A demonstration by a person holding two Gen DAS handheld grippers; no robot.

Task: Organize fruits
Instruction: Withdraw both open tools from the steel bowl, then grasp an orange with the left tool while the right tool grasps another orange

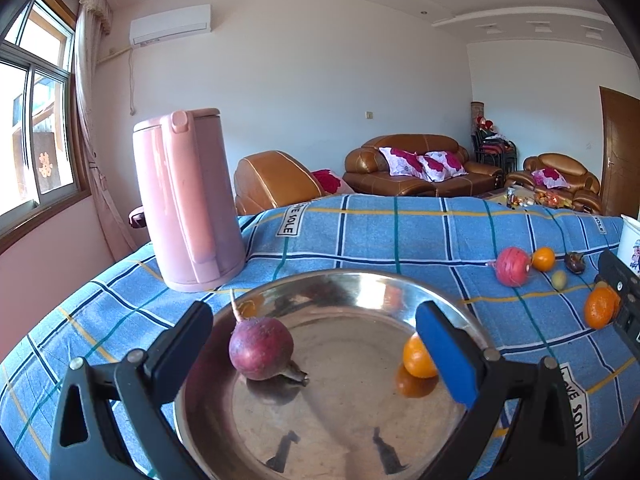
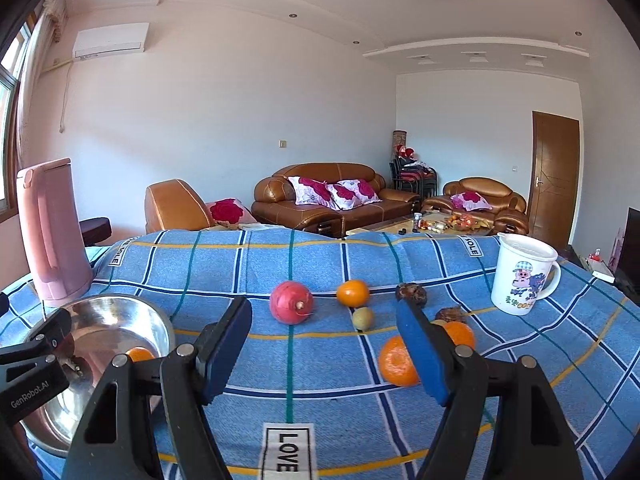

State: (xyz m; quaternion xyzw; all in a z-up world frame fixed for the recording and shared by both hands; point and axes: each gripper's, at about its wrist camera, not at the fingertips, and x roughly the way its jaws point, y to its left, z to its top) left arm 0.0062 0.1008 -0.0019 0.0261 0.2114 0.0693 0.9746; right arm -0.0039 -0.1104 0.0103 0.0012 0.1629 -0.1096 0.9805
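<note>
My left gripper is open and straddles the steel bowl. In the bowl lie a purple radish and a small orange; neither is touched. My right gripper is open above the blue checked cloth. An orange sits just inside its right finger, partly hidden by it. Further ahead lie a red radish, another orange, a small green fruit, two dark fruits and a third orange.
A pink kettle stands at the table's back left, beside the bowl. A white cartoon mug stands at the back right. The left gripper shows at the bowl in the right wrist view. Sofas stand beyond the table.
</note>
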